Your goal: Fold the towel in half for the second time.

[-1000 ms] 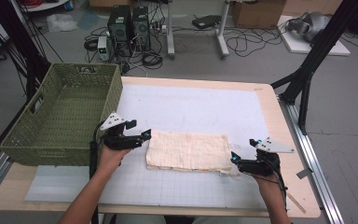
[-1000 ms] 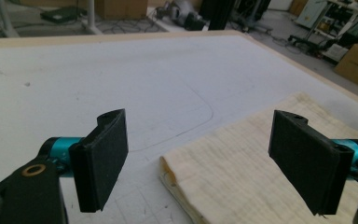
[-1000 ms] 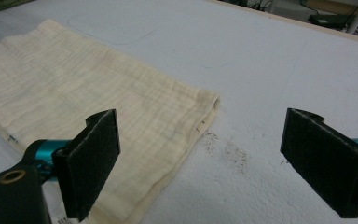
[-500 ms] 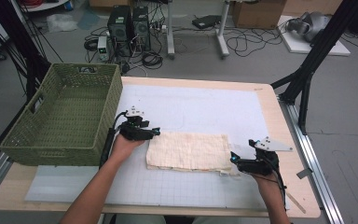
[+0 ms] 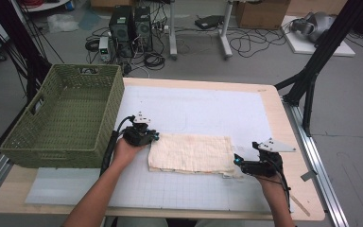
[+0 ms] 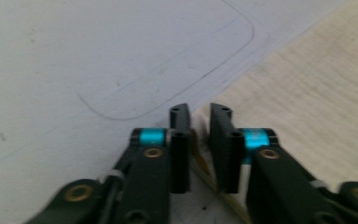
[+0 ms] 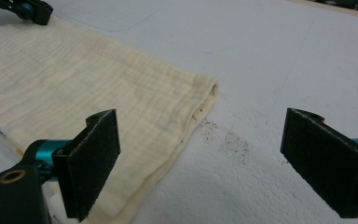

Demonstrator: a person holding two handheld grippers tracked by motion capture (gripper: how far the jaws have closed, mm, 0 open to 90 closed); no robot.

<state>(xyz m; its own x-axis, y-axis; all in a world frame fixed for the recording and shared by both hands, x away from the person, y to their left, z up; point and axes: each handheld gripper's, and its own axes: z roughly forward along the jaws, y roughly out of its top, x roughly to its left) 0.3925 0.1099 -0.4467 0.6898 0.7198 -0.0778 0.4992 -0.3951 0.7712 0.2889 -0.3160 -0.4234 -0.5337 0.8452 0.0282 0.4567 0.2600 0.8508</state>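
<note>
A folded cream cloth (image 5: 191,153) lies flat on the white mat (image 5: 194,106). My left gripper (image 5: 153,137) is at the cloth's far left corner. Its jaws have just been closing, and in the left gripper view they stand almost together (image 6: 200,112) with the cloth's corner edge (image 6: 205,175) pinched between them. My right gripper (image 5: 236,161) rests at the cloth's near right corner with its jaws wide open (image 7: 203,123). One pad (image 7: 91,158) hangs over the cloth (image 7: 98,102), the other over bare mat. The left gripper (image 7: 28,9) also shows far off at the cloth's other end.
A green woven basket (image 5: 56,151), empty, stands at the table's left, close beside my left hand. The wooden table (image 5: 290,123) borders the mat on the right. Dark specks (image 7: 228,142) mark the mat beside the cloth's right edge.
My left gripper moved away from me and rightward, down onto the cloth's far left corner, and its jaws went from wide open to nearly together. The right gripper stayed put.
</note>
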